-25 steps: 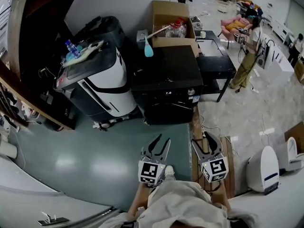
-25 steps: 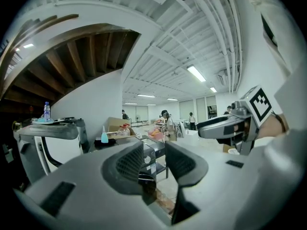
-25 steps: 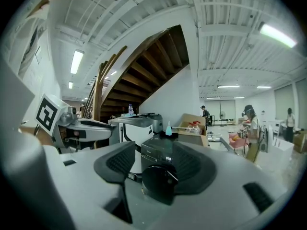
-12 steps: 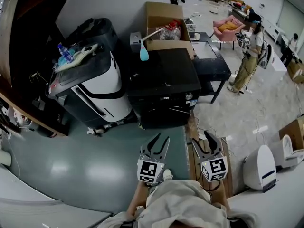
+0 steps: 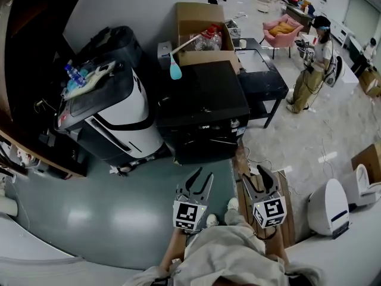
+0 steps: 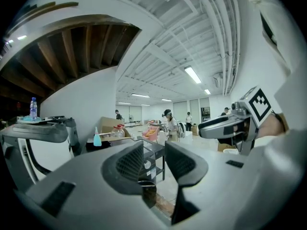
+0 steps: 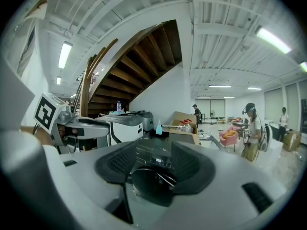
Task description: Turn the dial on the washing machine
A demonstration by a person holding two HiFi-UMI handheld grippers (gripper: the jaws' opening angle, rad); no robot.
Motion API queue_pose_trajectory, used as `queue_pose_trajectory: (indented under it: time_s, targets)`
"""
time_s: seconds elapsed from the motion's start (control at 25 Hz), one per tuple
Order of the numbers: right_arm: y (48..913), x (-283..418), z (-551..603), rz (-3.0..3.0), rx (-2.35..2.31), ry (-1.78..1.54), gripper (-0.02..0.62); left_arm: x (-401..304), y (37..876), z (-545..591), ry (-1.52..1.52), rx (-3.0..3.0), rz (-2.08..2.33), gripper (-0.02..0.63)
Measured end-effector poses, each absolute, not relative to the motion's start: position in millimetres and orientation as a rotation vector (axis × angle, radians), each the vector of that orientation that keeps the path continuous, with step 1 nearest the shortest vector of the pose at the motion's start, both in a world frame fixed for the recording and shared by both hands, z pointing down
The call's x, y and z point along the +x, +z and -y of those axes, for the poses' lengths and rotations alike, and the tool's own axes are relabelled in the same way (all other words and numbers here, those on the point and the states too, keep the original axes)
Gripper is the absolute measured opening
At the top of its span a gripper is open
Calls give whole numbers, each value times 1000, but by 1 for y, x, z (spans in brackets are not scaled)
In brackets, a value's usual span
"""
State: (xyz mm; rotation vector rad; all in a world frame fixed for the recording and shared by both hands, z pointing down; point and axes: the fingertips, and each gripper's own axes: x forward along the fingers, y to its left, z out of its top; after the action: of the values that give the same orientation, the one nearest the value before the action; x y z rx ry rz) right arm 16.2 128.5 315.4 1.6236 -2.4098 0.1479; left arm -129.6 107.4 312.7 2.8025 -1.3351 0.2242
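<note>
Grey-green floor (image 5: 119,201) fills the near part of a big open room. The black, boxy washing machine (image 5: 205,109) stands at the middle of the head view, at 12 o'clock from the person, with its front toward them. Its dial (image 6: 147,165) shows as a small pale knob on the front panel in the left gripper view, seen through the gap between that gripper's jaws. Both grippers are well short of the machine and touch nothing. The left gripper (image 5: 201,176) has its jaws spread, with nothing between them. The right gripper (image 5: 255,176) has just been drawing its jaws closer, yet a gap shows between them and it holds nothing. A pale blue tool (image 5: 174,71) lies at the 11 o'clock corner of the machine's top. A cardboard box (image 5: 199,22) sits behind the machine at 12 o'clock, a black table (image 5: 265,82) at 2 o'clock and a white and black appliance (image 5: 113,118) at 9 o'clock. A person (image 5: 309,70) stands far off at 3 o'clock.
</note>
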Motion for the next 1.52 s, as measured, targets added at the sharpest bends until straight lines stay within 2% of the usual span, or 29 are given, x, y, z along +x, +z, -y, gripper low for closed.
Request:
queue_pose_trajectory:
  time_s: [0.92, 1.52]
  targets:
    - [319, 63, 13, 2570, 1395, 150, 222, -80, 312, 3, 293, 2666, 1578, 141]
    - [325, 99, 53, 2637, 1323, 184, 222, -38, 312, 34, 356, 2622, 1638, 141]
